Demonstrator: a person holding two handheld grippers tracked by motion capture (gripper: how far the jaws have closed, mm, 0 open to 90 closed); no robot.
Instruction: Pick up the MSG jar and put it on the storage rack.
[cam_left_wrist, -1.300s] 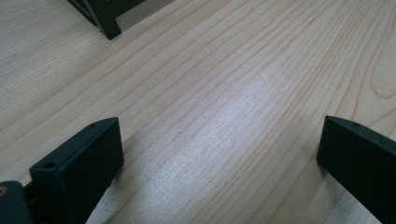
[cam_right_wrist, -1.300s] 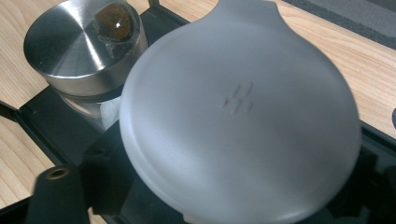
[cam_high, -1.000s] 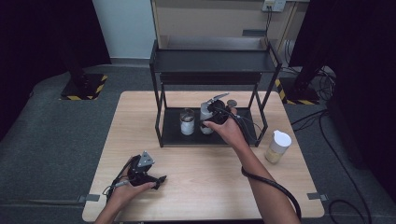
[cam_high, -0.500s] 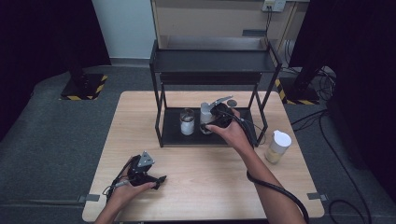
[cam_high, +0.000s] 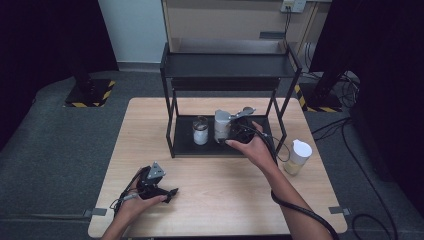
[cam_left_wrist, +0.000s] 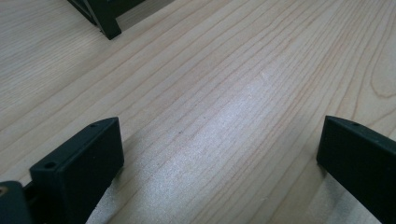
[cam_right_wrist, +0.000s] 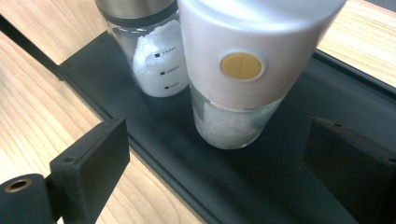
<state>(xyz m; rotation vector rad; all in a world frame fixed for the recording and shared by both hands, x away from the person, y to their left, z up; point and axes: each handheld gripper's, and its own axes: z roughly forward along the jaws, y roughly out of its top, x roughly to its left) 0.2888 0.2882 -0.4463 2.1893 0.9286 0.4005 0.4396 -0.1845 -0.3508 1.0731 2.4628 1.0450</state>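
**Bare wood between my jaws**

My left gripper (cam_left_wrist: 219, 163) hangs low over the wooden table (cam_left_wrist: 224, 79), its 2 black jaws spread wide with nothing between them but pale grain and a soft patch of glare. One jaw rises at the lower left, the other at the right edge. At the top left, the black foot of a rack (cam_left_wrist: 100, 16) stands on the wood.

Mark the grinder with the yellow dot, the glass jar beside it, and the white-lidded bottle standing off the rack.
Grinder (cam_right_wrist: 243, 79), right gripper view, on its white upper body.
Glass jar (cam_right_wrist: 156, 65), right gripper view, on the glass over the white contents.
White-lidded bottle (cam_high: 300, 149), high view, on its lid.
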